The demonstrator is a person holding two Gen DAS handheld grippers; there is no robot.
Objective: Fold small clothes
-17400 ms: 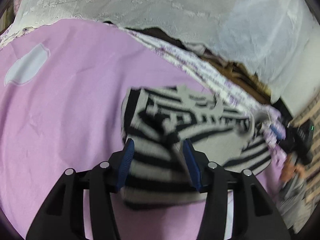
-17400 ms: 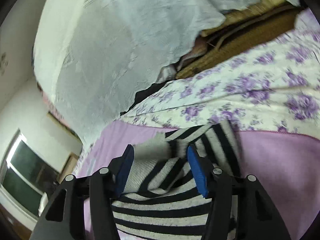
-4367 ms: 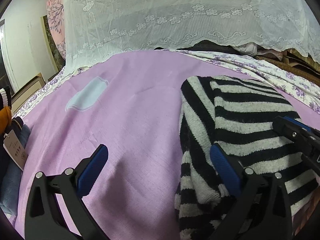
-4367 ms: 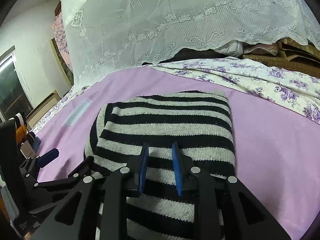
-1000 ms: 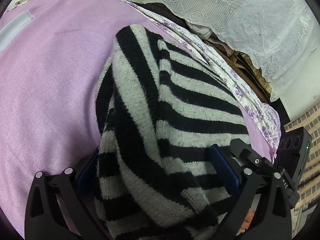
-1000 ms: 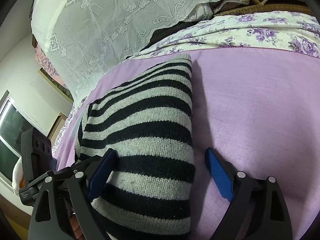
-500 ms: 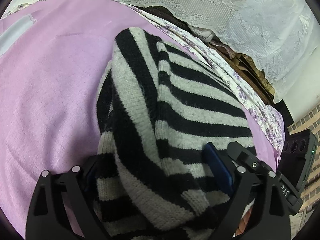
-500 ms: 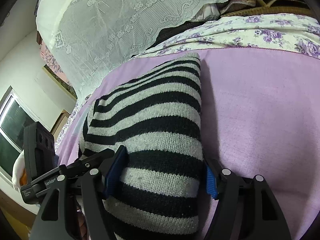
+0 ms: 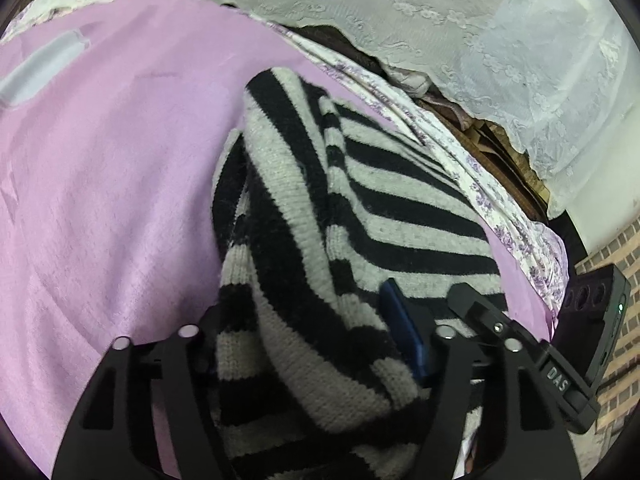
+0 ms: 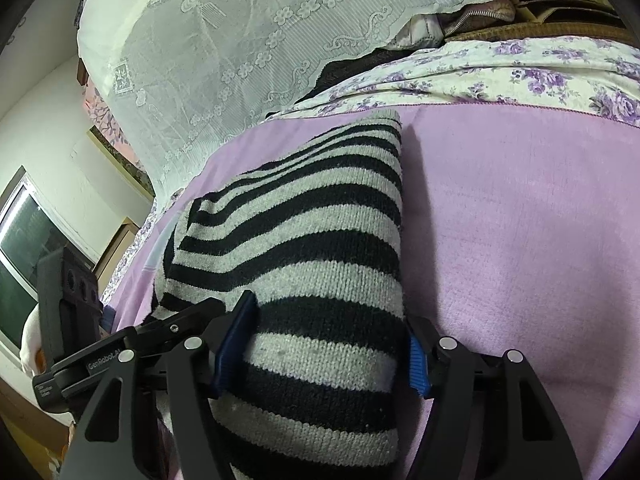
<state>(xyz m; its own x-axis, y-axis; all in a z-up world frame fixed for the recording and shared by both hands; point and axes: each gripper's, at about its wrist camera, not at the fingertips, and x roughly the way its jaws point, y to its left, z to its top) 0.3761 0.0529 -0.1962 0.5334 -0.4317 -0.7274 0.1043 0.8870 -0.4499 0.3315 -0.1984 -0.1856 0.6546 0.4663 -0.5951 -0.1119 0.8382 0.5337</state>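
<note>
A black and grey striped sweater [image 9: 400, 200] lies folded into a thick bundle on a purple blanket [image 9: 100, 160]. My left gripper [image 9: 300, 312] straddles its near left end. Its jaws are closing, and the blue right pad [image 9: 400, 328] digs into the knit while the left one is hidden behind the bundle. In the right wrist view the sweater [image 10: 320, 216] bulges between the fingers of my right gripper [image 10: 330, 320]. Those jaws are also closing, with both blue pads [image 10: 236, 332] pressed against its sides. The two grippers sit side by side, and each shows in the other's view.
White lace cloth [image 9: 440, 20] hangs over piled things behind the bed. A floral sheet [image 10: 540, 68] borders the purple blanket [image 10: 520, 200] at the far side. A pale patch [image 9: 40, 68] lies on the blanket far left. There is a window [image 10: 24, 248] at left and a brick wall [image 9: 624, 320] at right.
Both pairs of jaws have narrowed from standing wide beside the bundle to pressing into it. The sweater bulges up between the fingers. Neither hand has shifted.
</note>
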